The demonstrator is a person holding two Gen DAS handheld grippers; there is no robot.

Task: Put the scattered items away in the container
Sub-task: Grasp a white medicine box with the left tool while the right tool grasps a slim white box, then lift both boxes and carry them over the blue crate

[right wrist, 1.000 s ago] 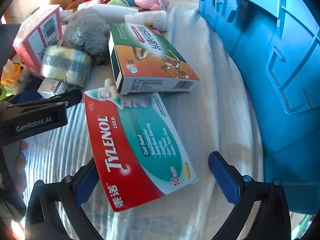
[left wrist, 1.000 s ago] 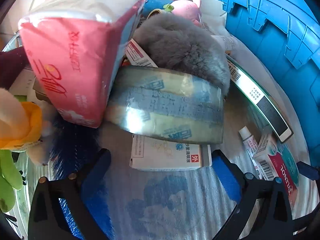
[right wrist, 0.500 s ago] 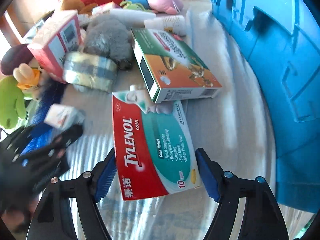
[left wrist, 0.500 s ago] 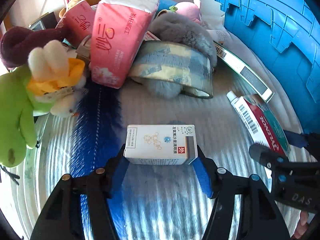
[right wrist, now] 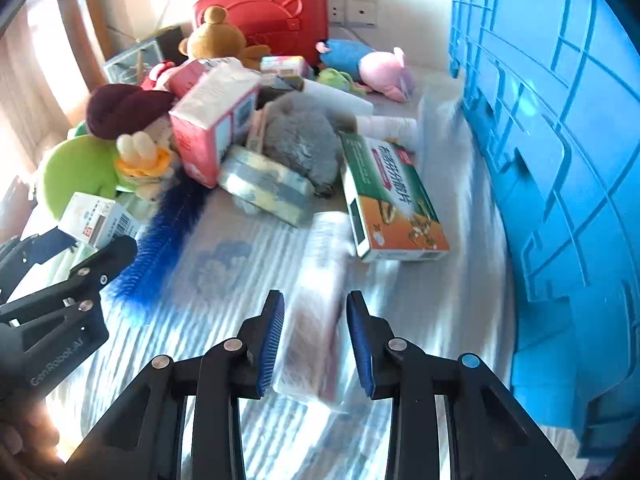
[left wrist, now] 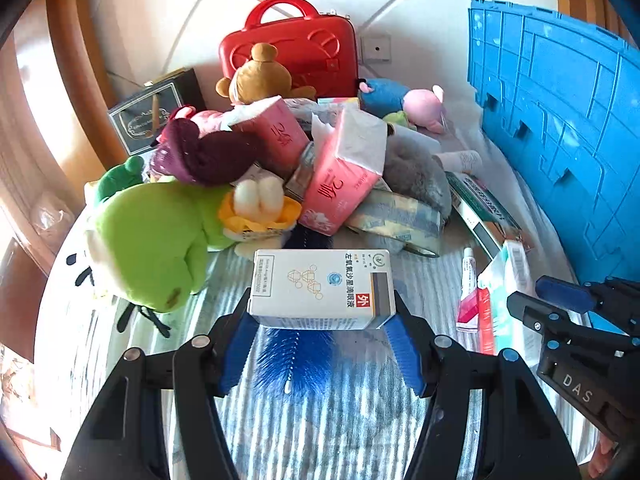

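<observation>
White medicine box (left wrist: pixel 322 288): now being clamped in the left gripper (left wrist: pixel 322 334) and carried clear of the striped cloth (left wrist: pixel 340 420). Tylenol carton (right wrist: pixel 316 312): being turned edge-on, right gripper (right wrist: pixel 316 340) jaws being closed around it, pointing toward twelve o'clock.

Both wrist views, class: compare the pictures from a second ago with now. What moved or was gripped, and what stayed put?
The left hand-held gripper closed on the white medicine box and lifted it clear of the pile. The right hand-held gripper is closing around the Tylenol box, now tilted on edge and rising. The tape roll, pink tissue pack, plush toys and blue crate stayed put.
</observation>
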